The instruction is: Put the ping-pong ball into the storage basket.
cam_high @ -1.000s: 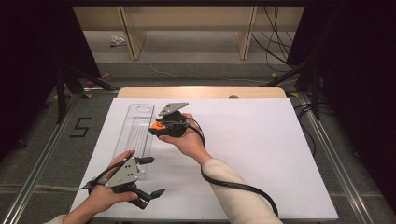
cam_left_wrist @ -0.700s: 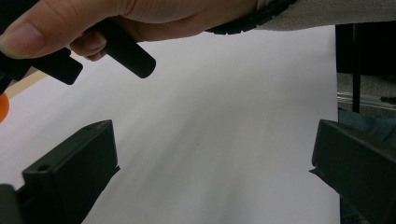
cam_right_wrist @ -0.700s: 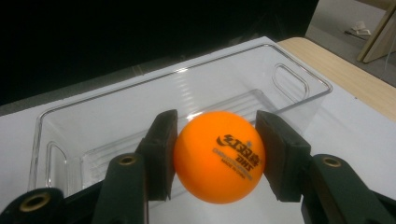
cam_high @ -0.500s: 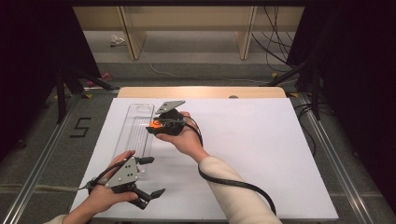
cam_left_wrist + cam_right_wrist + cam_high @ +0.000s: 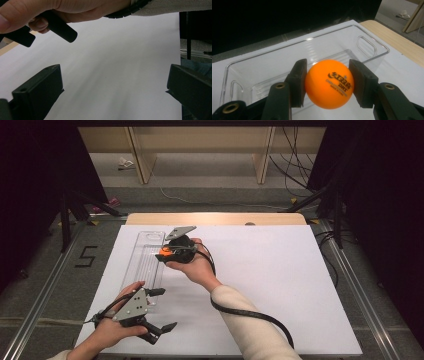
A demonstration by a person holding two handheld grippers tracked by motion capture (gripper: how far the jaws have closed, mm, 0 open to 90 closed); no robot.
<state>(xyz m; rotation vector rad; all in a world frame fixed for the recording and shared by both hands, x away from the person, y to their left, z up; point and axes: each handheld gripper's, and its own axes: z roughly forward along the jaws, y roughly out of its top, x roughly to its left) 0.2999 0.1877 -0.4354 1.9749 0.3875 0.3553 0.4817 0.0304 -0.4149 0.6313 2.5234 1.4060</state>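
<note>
White paper covers the table (image 5: 280, 285); the right gripper (image 5: 328, 82) pinches an orange ball (image 5: 329, 83) between both jaws, held over the near edge of a clear plastic tray (image 5: 367, 42); the left gripper (image 5: 157, 326) rests nearer the person, jaws spread wide, holding nothing.

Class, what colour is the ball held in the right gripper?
Orange ball with dark print, clearest in the right gripper view.

In the high view the orange ball (image 5: 163, 251) is a small spot, mostly covered by the right tongs (image 5: 165, 252) and hand; its print cannot be read there. The clear tray (image 5: 262, 67) is cut off at the right gripper view's bottom edge. The left tongs (image 5: 112, 87) are cropped at the left gripper view's bottom and right edges.
</note>
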